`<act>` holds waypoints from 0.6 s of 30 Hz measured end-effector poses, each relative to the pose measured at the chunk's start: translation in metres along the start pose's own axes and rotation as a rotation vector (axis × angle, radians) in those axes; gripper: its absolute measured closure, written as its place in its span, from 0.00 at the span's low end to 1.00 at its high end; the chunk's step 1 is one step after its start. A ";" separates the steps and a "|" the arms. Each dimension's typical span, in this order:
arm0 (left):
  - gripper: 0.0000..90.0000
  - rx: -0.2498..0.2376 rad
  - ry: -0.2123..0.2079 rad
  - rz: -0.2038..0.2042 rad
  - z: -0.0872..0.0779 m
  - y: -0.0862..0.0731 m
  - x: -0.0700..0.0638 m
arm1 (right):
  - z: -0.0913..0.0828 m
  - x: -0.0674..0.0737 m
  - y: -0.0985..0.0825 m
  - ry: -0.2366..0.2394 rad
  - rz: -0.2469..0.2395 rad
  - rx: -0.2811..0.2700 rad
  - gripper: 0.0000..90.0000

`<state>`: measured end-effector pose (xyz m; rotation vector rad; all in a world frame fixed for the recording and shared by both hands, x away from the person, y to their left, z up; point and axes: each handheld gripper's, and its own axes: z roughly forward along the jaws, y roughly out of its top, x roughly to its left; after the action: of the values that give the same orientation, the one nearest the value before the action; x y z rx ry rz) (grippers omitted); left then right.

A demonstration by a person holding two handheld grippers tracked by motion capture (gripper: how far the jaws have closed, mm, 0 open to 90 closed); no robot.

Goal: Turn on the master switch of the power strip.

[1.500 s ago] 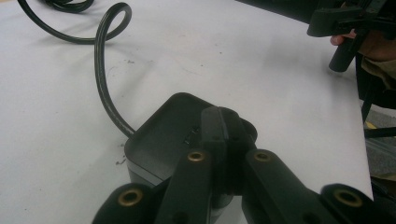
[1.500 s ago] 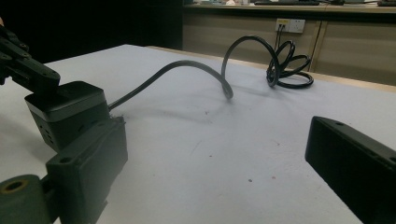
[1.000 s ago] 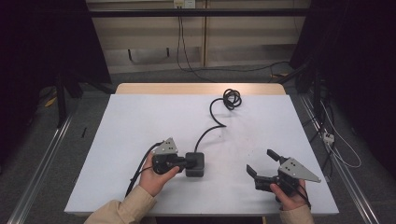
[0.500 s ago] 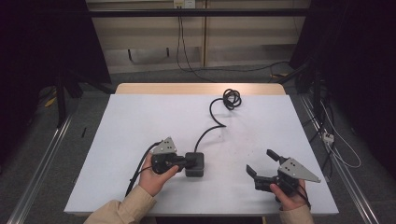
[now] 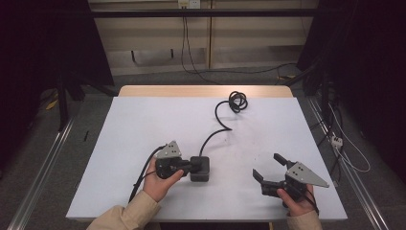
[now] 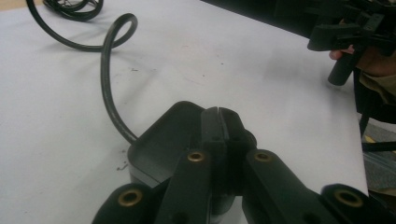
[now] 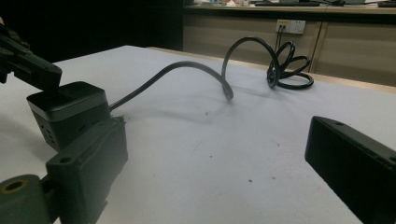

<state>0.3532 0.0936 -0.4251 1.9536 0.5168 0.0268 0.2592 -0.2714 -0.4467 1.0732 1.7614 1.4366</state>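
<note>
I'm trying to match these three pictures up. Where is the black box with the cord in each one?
High view: black box, bottom centre, at the left gripper.
Left gripper view: lower centre, behind the shut jaws.
Right gripper view: left edge.
Shared landmark: the coiled cord, at the table's far end.

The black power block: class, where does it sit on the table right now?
In the high view, the black power block sits near the table's front edge, just left of centre, touching the left gripper.

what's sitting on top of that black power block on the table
The left tongs, jaws closed together, sit over the top of the black power block. Whether they press on it or hover just above cannot be told. The part of the top beneath them is covered.
</note>
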 end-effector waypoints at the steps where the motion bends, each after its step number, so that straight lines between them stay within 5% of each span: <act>1: 1.00 -0.003 -0.003 -0.005 -0.001 0.000 0.000 | 0.000 0.000 0.000 -0.001 0.000 -0.001 0.06; 10: 0.96 -0.002 -0.011 -0.005 0.000 0.001 -0.002 | 0.000 0.000 0.000 0.001 -0.004 -0.002 0.06; 18: 0.82 -0.005 -0.017 -0.005 -0.001 0.003 -0.002 | -0.001 0.000 0.000 0.000 -0.002 -0.002 0.06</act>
<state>0.3517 0.0930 -0.4213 1.9463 0.5098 0.0084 0.2585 -0.2715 -0.4464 1.0705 1.7602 1.4373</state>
